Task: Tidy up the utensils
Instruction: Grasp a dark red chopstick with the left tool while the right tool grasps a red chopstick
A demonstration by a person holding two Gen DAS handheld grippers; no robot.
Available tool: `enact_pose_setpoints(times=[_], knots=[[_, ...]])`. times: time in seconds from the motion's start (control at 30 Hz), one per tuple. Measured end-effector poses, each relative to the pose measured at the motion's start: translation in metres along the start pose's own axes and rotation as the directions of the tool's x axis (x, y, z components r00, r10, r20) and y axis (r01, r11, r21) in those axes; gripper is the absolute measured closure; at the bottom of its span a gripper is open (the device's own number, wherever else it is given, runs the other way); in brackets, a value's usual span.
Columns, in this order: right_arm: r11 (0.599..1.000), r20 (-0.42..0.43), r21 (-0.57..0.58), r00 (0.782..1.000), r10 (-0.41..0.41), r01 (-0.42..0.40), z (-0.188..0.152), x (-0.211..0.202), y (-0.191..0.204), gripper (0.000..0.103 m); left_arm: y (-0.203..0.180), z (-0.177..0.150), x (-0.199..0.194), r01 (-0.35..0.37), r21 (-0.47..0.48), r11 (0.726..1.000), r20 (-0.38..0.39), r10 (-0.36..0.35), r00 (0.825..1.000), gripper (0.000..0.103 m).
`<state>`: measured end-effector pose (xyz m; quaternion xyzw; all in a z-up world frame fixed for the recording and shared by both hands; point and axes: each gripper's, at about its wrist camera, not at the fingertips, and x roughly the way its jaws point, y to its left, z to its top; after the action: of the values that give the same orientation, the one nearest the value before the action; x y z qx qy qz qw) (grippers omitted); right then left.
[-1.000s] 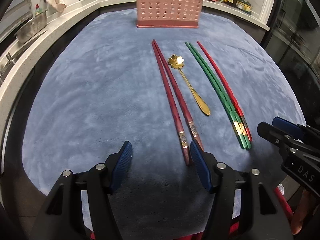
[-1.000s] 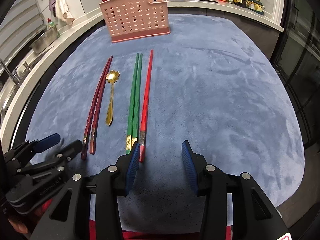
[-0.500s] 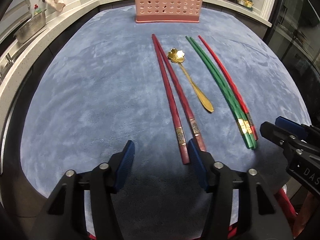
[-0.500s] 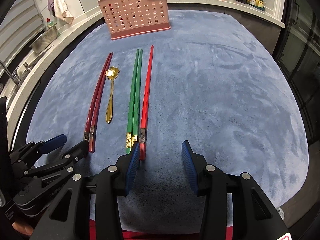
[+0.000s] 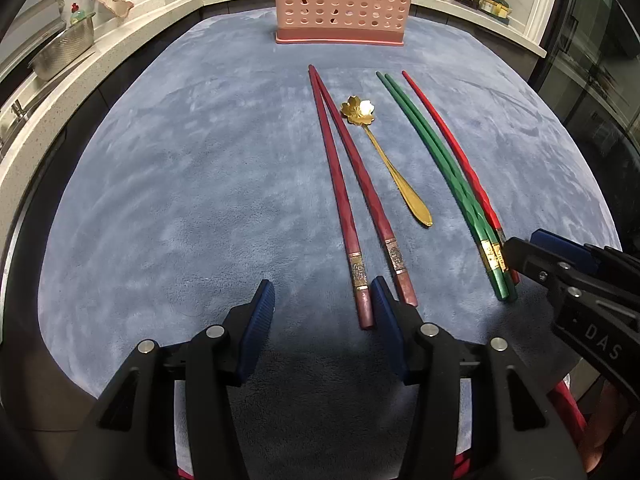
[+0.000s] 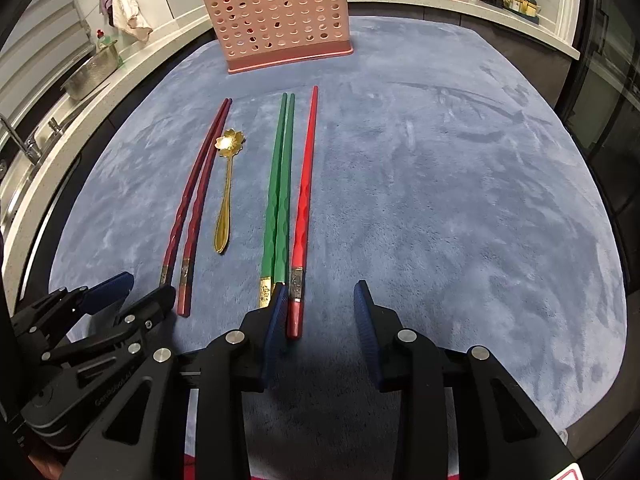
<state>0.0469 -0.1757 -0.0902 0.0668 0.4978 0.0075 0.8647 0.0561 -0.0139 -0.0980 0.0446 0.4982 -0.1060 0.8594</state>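
Left gripper [image 5: 323, 304]: jaws are held wide apart and nothing is held between them; it is set low over the blue mat [image 5: 192, 184].
Dark red chopsticks [image 5: 352, 200]: laid as a pair on the mat, thick ends at the right-hand finger of the left gripper, tips directed to 12 o'clock; they lie outside the gap, beside that finger.
Gold spoon [image 5: 390, 164]: laid between the dark red and green pairs, flower-shaped bowl at 12 o'clock.
Right gripper [image 6: 320, 308]: jaws are spread and empty.
Bright red chopstick [image 6: 303, 216]: its thick end is seen just inside the gap, beside the left-hand finger.
Green chopsticks [image 6: 278, 196]: laid side by side, touching, at 9 o'clock of the bright red chopstick; thick ends partly hidden by that finger.
Pink utensil holder [image 6: 280, 20]: stood upright at 12 o'clock, at the mat's far edge, with one red stick seen projecting from it.
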Motion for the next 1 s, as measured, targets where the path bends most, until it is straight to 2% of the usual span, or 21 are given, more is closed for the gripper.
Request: enact_pose_setpoints(times=[0.1, 0.23, 0.47, 0.6, 0.7, 0.83, 1.0], knots=[[1.0, 0.005, 0.0, 1.0, 0.0, 0.0, 0.002, 0.003, 0.0, 0.073, 0.0, 0.0, 0.0, 0.0, 0.0, 1.0, 0.0, 0.0, 1.0, 0.055], [1.0, -0.009, 0.007, 1.0, -0.004, 0.004, 0.003, 0.008, -0.003, 0.083, 0.001, 0.0, 0.0, 0.008, -0.008, 1.0, 0.0, -0.008, 1.0, 0.055], [1.0, -0.004, -0.005, 1.0, -0.015, 0.015, 0.002, 0.011, -0.003, 0.086, 0.004, 0.001, 0.0, 0.017, -0.017, 1.0, 0.003, -0.017, 1.0, 0.056], [1.0, -0.002, -0.002, 1.0, -0.005, 0.005, 0.002, 0.01, -0.003, 0.095, 0.008, 0.002, -0.002, 0.047, -0.042, 0.998, 0.012, -0.046, 0.999, 0.068], [1.0, 0.0, -0.003, 1.0, -0.004, 0.004, 0.001, 0.009, -0.003, 0.095, 0.012, 0.004, -0.002, 0.072, -0.064, 0.995, 0.013, -0.071, 0.997, 0.077], [1.0, 0.002, 0.002, 1.0, 0.001, -0.001, 0.0, 0.007, -0.004, 0.095, 0.012, 0.005, -0.002, 0.092, -0.06, 0.994, 0.015, -0.091, 0.996, 0.094], [1.0, 0.008, 0.006, 1.0, 0.011, -0.011, 0.0, 0.0, -0.005, 0.095, 0.009, 0.005, -0.006, 0.106, -0.047, 0.993, 0.026, -0.105, 0.994, 0.096]])
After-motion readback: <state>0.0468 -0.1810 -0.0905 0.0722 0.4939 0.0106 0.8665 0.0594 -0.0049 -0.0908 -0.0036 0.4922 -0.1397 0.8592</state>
